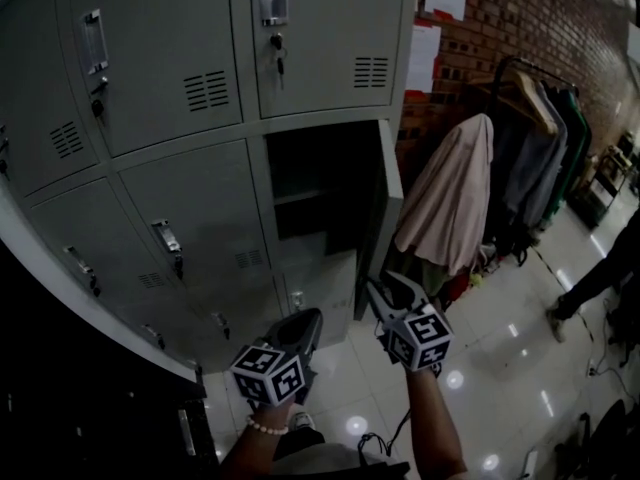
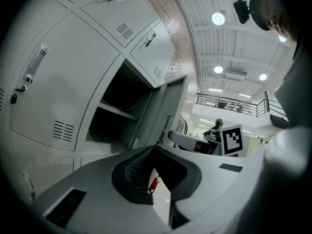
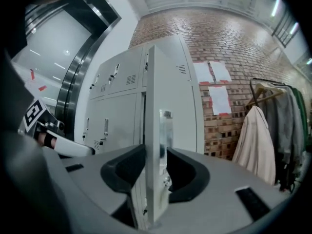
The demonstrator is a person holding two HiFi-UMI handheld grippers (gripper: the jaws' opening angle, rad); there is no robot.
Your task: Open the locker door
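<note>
- The floor (image 1: 500,368) is pale glossy tile with ceiling lights reflected in it, and a dark cable (image 1: 380,443) lies near the person's feet.
- A grey metal locker bank (image 1: 180,198) fills the left of the head view. A brick wall (image 1: 540,18) with paper sheets (image 1: 425,53) pinned to it runs off to the right.
- Beside the lockers is a clothes rack with a beige coat (image 1: 450,203) and dark garments (image 1: 545,158).
- The locker door (image 1: 388,198) is in the bank's right-hand column, swung well out from its open compartment (image 1: 315,183). A shelf (image 1: 300,196) shows inside.
- The right gripper (image 1: 378,290) is at the door's lower free edge. In the right gripper view the edge stands between its jaws, which are spread to the door's thickness. One pad lies against the bare face and the other against the metal handle plate (image 3: 165,130).
- The left gripper (image 1: 310,318) hangs just left of it, clear of the door. Its jaws meet at the tips, with only a thin wedge of floor showing between the pads, and they hold nothing.
- The left wrist wears a bead bracelet (image 1: 268,428).
- The compartment's depths are too dark to read.
- A black mass (image 1: 80,388) at the lower left cannot be identified.
- A bystander (image 1: 590,278) is cut off at the right edge, showing only a leg and shoe.
</note>
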